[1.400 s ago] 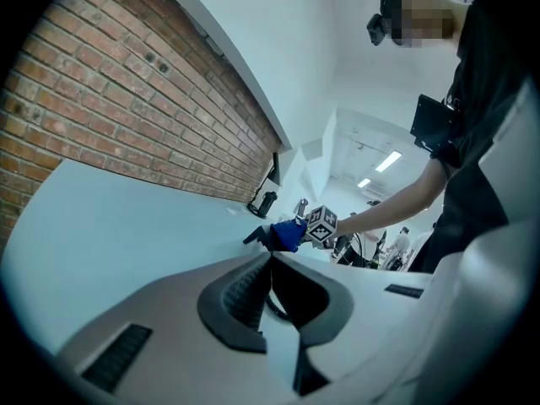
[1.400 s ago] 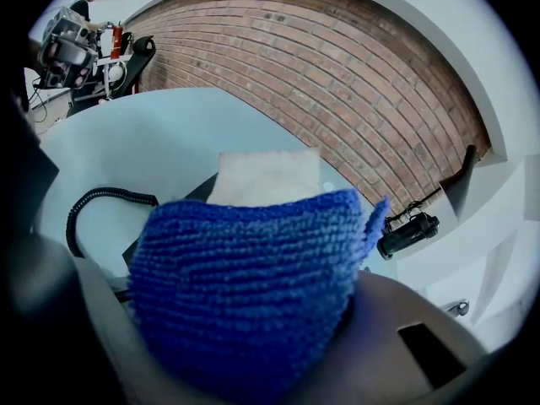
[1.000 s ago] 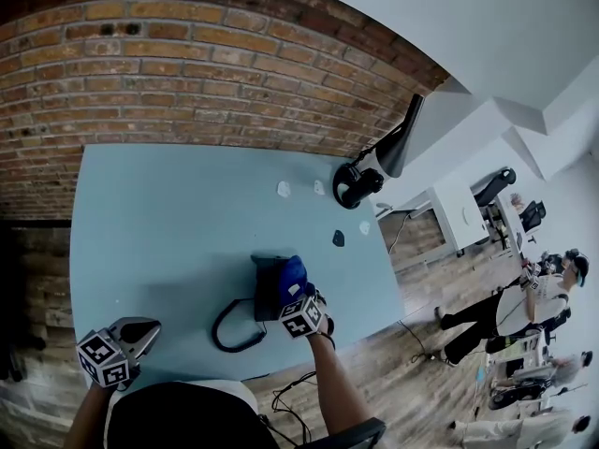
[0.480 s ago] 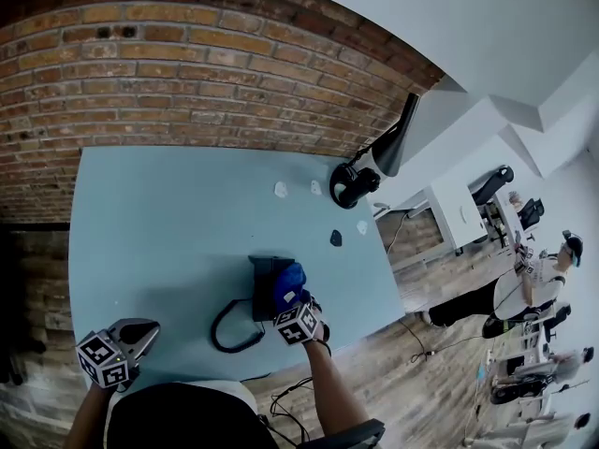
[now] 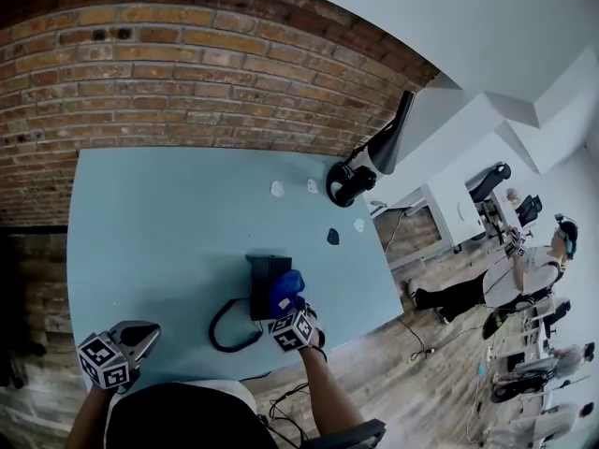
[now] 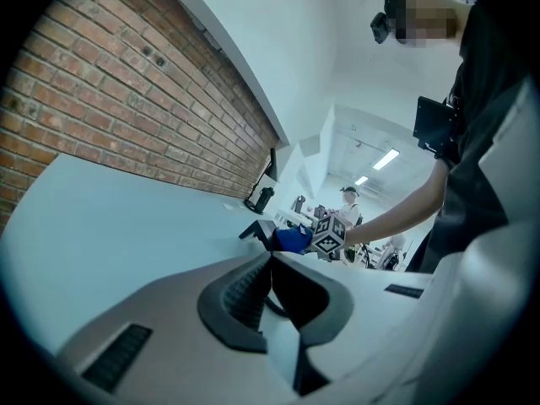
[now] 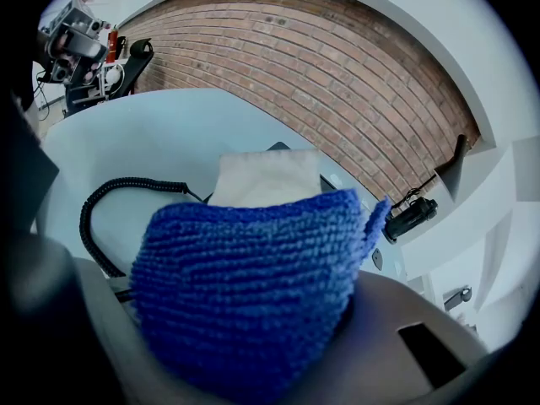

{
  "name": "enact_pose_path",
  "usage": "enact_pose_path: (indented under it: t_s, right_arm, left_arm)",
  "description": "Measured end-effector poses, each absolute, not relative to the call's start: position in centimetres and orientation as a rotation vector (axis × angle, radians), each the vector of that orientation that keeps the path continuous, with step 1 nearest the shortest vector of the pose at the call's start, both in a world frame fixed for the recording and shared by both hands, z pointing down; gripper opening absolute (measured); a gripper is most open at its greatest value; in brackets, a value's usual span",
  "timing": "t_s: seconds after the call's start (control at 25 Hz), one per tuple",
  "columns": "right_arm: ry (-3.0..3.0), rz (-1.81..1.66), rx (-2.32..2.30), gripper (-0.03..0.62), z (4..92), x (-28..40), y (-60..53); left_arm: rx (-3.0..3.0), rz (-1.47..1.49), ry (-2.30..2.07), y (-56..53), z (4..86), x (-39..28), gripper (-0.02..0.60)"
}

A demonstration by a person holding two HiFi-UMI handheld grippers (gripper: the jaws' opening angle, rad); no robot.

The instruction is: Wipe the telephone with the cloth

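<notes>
A: Phone (image 5: 261,271)?
B: On table (image 5: 159,213), near front edge. Cord (image 5: 223,331) looping left.
A: Cloth (image 5: 286,286)?
B: Blue, on phone's right side, clamped in right gripper (image 5: 288,303).
A: Left gripper (image 5: 142,333)?
B: Jaws together, empty, front-left corner, well apart.

Table (image 5: 159,223) stands before brick wall (image 5: 187,64) | telephone (image 5: 262,271) on table, near front edge, right of centre | cloth (image 5: 286,286) on telephone's near end, in right gripper (image 5: 285,305) | cord (image 5: 223,330) loops left of telephone | left gripper (image 5: 138,333) at front-left corner, well apart | lamp (image 5: 346,183) at far-right corner.
</notes>
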State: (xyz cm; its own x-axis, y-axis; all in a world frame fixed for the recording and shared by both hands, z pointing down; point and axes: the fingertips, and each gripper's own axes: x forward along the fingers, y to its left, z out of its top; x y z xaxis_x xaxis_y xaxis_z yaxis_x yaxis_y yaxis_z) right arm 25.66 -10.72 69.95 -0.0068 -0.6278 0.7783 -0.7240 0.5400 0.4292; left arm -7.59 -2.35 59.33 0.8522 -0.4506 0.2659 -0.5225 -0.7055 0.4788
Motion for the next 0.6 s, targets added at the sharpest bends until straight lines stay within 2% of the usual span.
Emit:
enact_pose_path:
  t_s: [0.6]
  right_arm:
    - [-1.718,0.133,1.155,0.060,70.3,25.1,-9.3]
  left_arm:
    - [2.477,0.179,-0.698,-2.3,59.3,-7.2,0.026]
